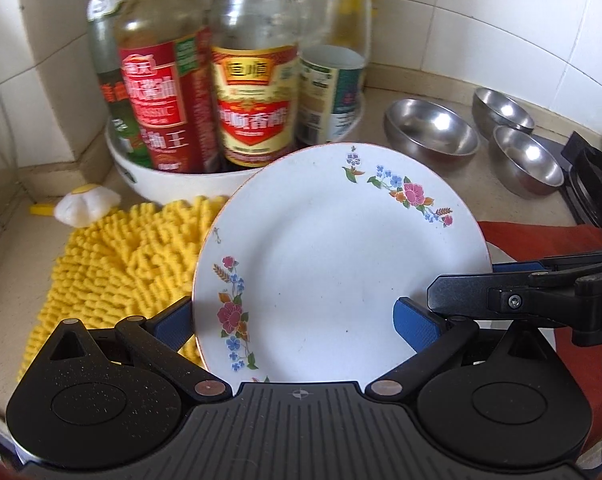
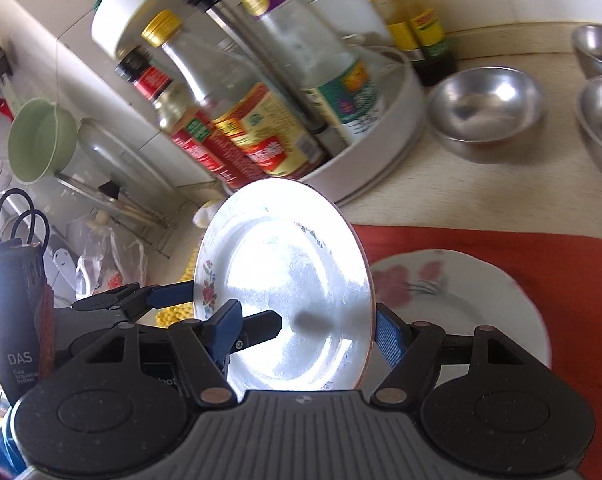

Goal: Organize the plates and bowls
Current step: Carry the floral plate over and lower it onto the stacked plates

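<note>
Both grippers are on the same floral plate (image 1: pixel 333 264) right now. Left gripper (image 1: pixel 297 322) has its blue pads closed against the rim from either side, and the right gripper (image 2: pixel 305 330) looks clamped on it too, reaching in from the plate's right edge. The right wrist view is blown out with glare, so I can't be totally sure that grip is firm.

The plate is tilted up on edge, face toward the left camera, off the counter, with a yellow chenille mat (image 1: pixel 129 264) behind it. What matters next: a second flowered plate (image 2: pixel 461 304) lies flat on the red cloth (image 2: pixel 521 248), below and to the right, nearer the right gripper. Stacking there seems the obvious move.

Count: two plates, three steel bowls (image 1: pixel 431 130) back right on the counter.
</note>
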